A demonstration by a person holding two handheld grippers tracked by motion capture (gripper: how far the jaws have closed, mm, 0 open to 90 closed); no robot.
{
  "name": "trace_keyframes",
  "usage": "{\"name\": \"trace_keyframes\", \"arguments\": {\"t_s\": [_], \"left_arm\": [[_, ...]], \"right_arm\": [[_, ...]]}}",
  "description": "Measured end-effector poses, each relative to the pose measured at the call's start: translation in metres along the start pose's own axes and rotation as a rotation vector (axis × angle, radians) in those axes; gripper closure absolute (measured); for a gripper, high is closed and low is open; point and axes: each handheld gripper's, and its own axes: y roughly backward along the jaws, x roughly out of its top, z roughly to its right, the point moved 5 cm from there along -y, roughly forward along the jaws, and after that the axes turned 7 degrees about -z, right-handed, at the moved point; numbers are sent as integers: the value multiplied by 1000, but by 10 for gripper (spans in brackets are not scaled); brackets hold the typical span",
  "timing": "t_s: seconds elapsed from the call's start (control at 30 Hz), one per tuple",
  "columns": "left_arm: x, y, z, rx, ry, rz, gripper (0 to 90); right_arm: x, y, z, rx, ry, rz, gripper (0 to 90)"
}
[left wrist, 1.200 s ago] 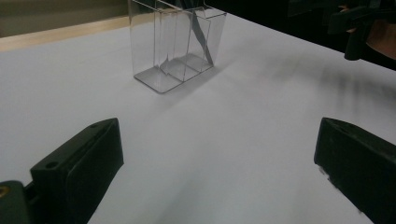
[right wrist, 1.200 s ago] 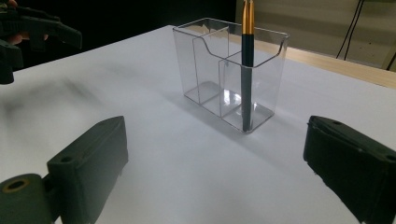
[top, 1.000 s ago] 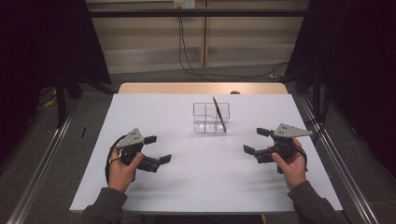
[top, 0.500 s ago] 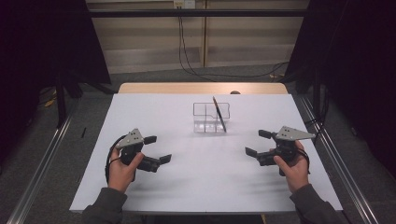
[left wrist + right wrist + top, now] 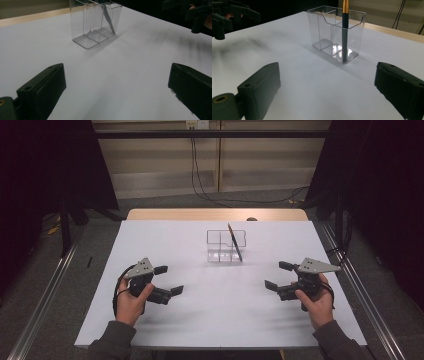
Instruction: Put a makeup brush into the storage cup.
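We're holding left claw (image 5: pixel 167 280) and right claw (image 5: pixel 279 275) wide open, empty, flanking the clear holder (image 5: pixel 226 246) so its pen (image 5: pixel 235 242) is reachable.

One camera sits high above my side of the bench (image 5: pixel 165 240), looking forward and down, far enough back to take in the whole white top, both my forearms and the floor beyond. The camera on my left gripper (image 5: pixel 161 280) rides low over the surface and looks along my spread jaws toward the clear organiser (image 5: pixel 95 23), with my right gripper (image 5: pixel 197 12) in its upper right corner. The camera on my right gripper looks just as low from the other side, nearer the organiser, my left gripper (image 5: pixel 229 15) at its upper left. All three views share the organiser and the white surface around it.
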Motion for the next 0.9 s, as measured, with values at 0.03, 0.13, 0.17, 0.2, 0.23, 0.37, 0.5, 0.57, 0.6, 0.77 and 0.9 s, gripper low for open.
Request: {"name": "trace_keyframes", "arguments": {"t_s": [0.03,0.13,0.17,0.2,0.23,0.37,0.5,0.57,0.6,0.77,0.9], "left_arm": [[0,0,0,2,-1,-1,12],[0,0,0,2,-3,-2,13],[0,0,0,1,-3,-3,13],[0,0,0,0,-3,-2,13],[0,0,-1,4,-3,-4,13],[0,1,-2,9,-8,-4,12],[0,1,-2,8,-5,-4,13],[0,1,-2,7,-4,-3,13],[0,1,-2,7,-5,-3,13],[0,0,-2,9,-4,-3,13],[1,0,-2,4,-5,-1,13]], "right_arm": [[0,1,0,-1,-1,0,64],[-2,2,0,0,-3,-1,64],[-2,2,-1,1,-3,0,64],[-3,3,-1,1,-4,-1,64],[-3,3,-1,-3,-6,0,64],[-4,5,-1,-3,-6,0,64],[-5,6,-1,-4,-8,1,64],[-6,7,-1,-6,-5,3,64],[-6,8,-1,-7,-8,2,64],[-7,11,-2,-10,-3,6,63],[-8,13,-2,-12,-8,9,63]]}}
